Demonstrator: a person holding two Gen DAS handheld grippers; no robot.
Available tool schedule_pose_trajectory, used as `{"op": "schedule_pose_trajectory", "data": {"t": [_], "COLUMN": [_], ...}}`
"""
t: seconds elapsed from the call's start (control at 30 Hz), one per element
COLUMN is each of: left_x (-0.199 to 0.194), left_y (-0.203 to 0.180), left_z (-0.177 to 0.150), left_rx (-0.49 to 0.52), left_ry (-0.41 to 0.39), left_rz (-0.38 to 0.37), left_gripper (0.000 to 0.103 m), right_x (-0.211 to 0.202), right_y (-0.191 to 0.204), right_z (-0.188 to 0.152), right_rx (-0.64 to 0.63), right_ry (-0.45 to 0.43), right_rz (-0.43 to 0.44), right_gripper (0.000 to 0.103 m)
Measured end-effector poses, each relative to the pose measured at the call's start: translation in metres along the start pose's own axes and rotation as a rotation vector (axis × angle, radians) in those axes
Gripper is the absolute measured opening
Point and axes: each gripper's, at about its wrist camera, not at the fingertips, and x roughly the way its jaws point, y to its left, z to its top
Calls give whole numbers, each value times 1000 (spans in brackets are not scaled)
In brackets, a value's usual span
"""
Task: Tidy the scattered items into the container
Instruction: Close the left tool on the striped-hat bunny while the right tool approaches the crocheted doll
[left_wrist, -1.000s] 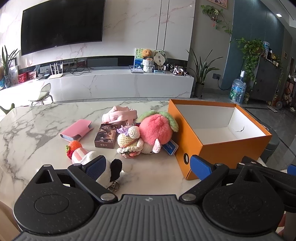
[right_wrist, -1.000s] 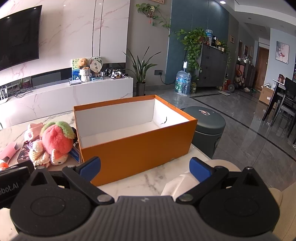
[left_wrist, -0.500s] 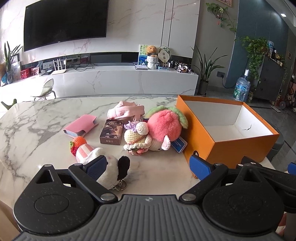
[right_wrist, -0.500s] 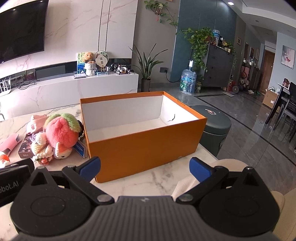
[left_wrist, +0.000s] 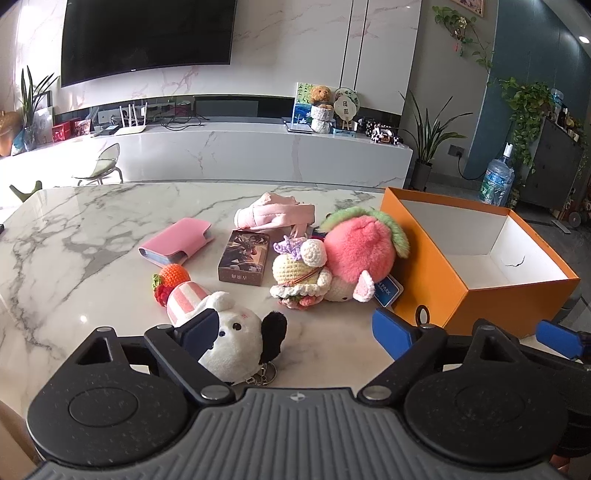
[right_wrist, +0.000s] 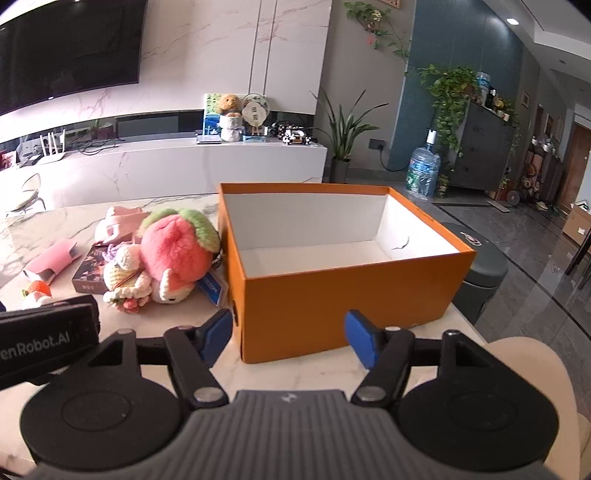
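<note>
Four plush toys (left_wrist: 364, 254), one orange box (right_wrist: 343, 295).

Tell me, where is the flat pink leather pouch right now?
In the left wrist view, the flat pink leather pouch lies on the marble table, left of the dark card box.

both grippers are hanging low and level with jaws spread wide, the left gripper (left_wrist: 295, 328) aimed toward 12 o'clock and the right gripper (right_wrist: 290, 338) sitting at its 3 o'clock.

blue card (left_wrist: 387, 292) half under pink plush (left_wrist: 356, 248)
</note>
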Motion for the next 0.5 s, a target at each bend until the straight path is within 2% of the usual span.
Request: {"op": "schedule_pose_trajectory", "data": {"t": [0.13, 0.2, 0.27, 0.37, 0.43, 0.5], "left_x": [7, 12, 16, 24, 29, 35], "left_y": [8, 11, 15, 23, 28, 33], "left_z": [-1, -1, -2, 0, 0, 1], "left_rx": [-11, -8, -16, -39, -52, -71], "left_ry": [16, 24, 37, 51, 58, 67], "left_rz": [15, 22, 29, 41, 48, 53], "left_gripper": [96, 91, 87, 85, 85, 85], "right_x": [5, 8, 12, 21, 27, 32], "right_y": [13, 20, 27, 36, 43, 50], "right_z": [0, -1, -2, -4, -5, -6], "right_rx": [-44, -66, -88, -111, -127, -143], "right_ry": [3, 9, 19, 44, 58, 66], "right_rz": [63, 100, 131, 177, 206, 234], "right_gripper": [50, 46, 34, 25, 20, 20]}}
